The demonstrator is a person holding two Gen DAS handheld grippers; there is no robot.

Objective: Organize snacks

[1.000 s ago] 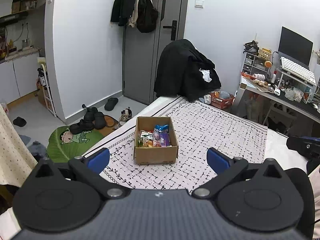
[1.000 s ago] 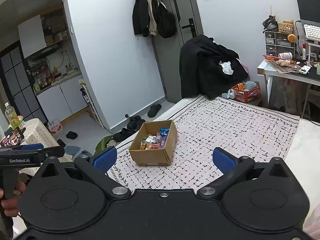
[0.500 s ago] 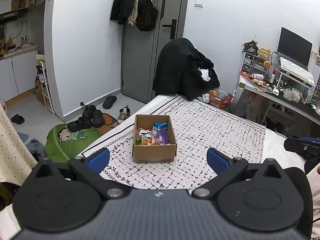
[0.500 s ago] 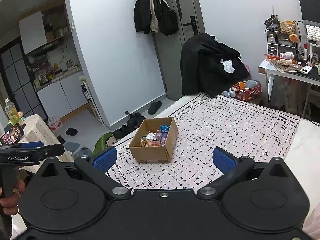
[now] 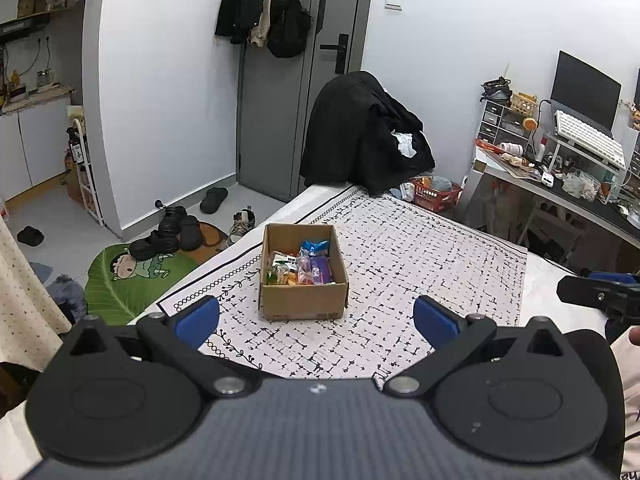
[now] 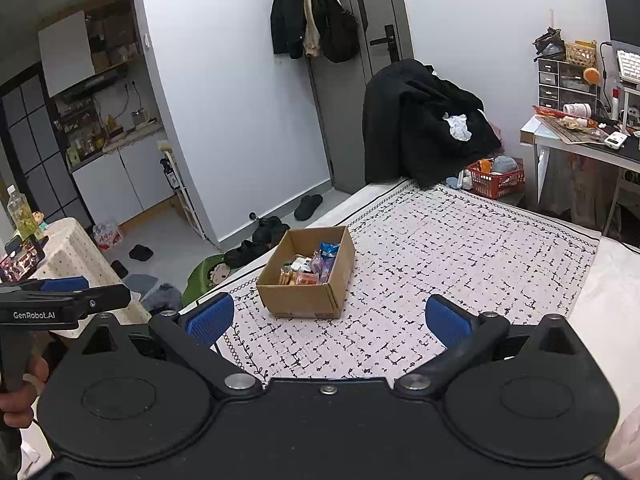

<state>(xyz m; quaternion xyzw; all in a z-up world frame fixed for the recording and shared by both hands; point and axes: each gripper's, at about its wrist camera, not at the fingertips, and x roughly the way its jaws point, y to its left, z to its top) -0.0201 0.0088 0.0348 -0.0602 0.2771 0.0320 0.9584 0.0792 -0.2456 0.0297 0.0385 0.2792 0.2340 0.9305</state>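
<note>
Little is changed since the earlier frames: both views are only slightly shifted, and the cardboard box (image 5: pixel 303 276) is seen in the same spot on the patterned bedspread (image 5: pixel 420 264). Snacks (image 5: pixel 301 267) are packed inside it, their labels too small to be read. The left hand-held gripper (image 5: pixel 316 318) is held wide apart with nothing between its blue pads, short of the box; the right hand-held gripper (image 6: pixel 329 318) is likewise spread and empty. Each is cut off at the other view's edge, and a hand (image 6: pixel 18 396) is partly shown.
</note>
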